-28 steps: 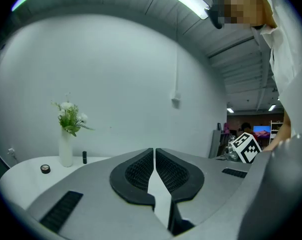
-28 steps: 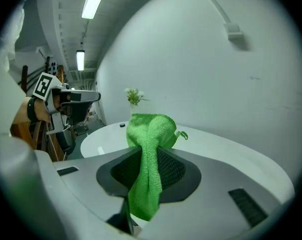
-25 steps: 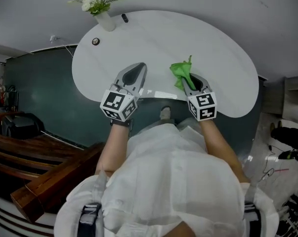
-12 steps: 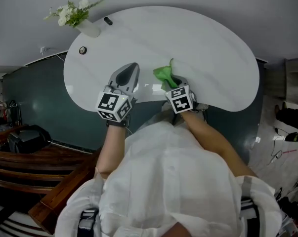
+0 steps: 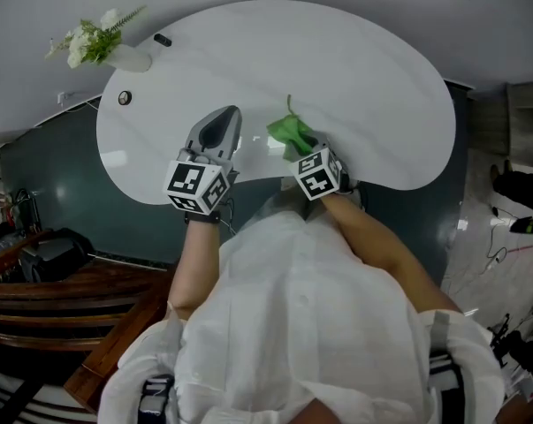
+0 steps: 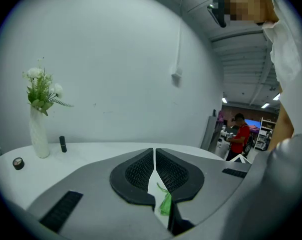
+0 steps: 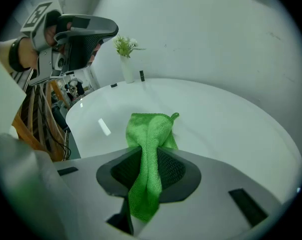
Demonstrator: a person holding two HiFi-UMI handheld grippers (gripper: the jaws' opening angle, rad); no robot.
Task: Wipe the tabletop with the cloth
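Cloth (image 7: 152, 129), long axis along right hand-held gripper (image 7: 147, 156)

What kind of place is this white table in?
Probably a workshop or lab-like hall: a white table with a vase of flowers, an exposed ceiling with strip lights, and a person by shelving beyond.

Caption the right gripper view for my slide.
Right gripper shut on a green cloth at the white tabletop, flower vase beyond.

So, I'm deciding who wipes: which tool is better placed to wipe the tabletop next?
The right tool: its jaws are shut on the green microfibre cloth, held over the white rounded tabletop near its front edge. The left tool is shut with nothing in it.
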